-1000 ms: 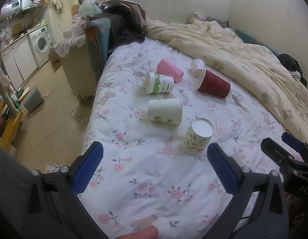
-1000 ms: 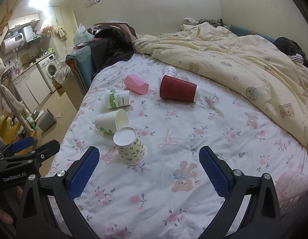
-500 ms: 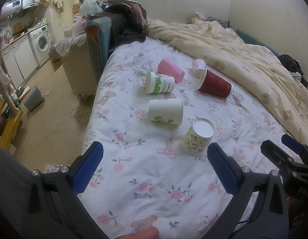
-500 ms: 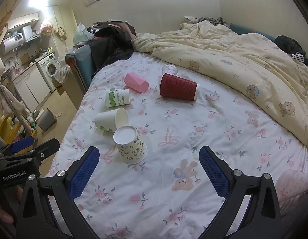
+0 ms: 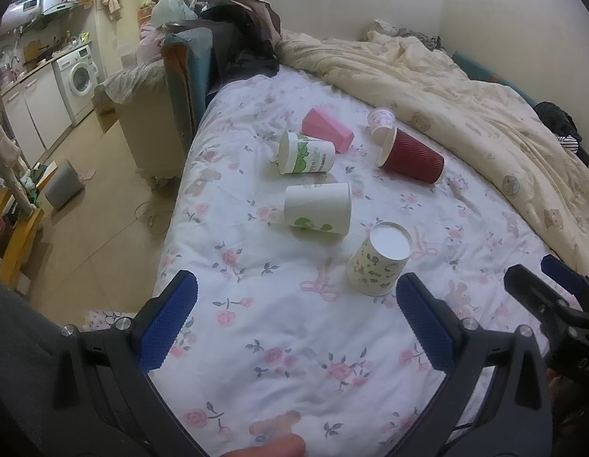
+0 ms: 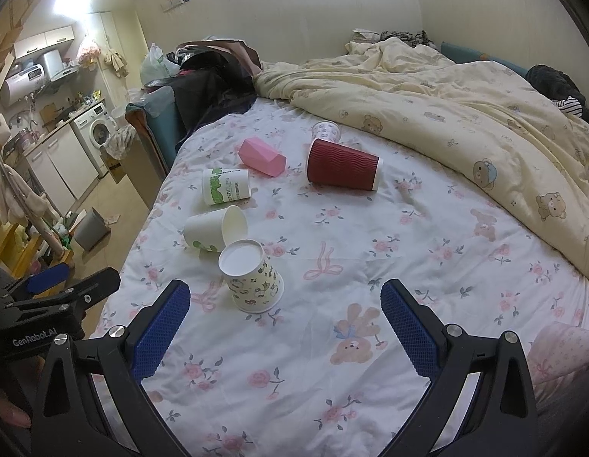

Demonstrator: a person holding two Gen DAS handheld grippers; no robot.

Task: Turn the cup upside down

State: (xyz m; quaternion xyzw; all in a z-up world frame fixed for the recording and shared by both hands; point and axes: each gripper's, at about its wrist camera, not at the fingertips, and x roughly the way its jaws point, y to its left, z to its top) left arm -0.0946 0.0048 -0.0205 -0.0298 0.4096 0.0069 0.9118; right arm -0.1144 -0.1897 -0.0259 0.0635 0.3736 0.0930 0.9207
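Already patterned cup inverted, base up; left claw, right claw apart.

Six cups, two grippers

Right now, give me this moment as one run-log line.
left claw: open, empty | right claw: open, empty | patterned paper cup: upside down on bedsheet | other cups: lying on sides

Floral bedsheet, cream duvet, washing machine.
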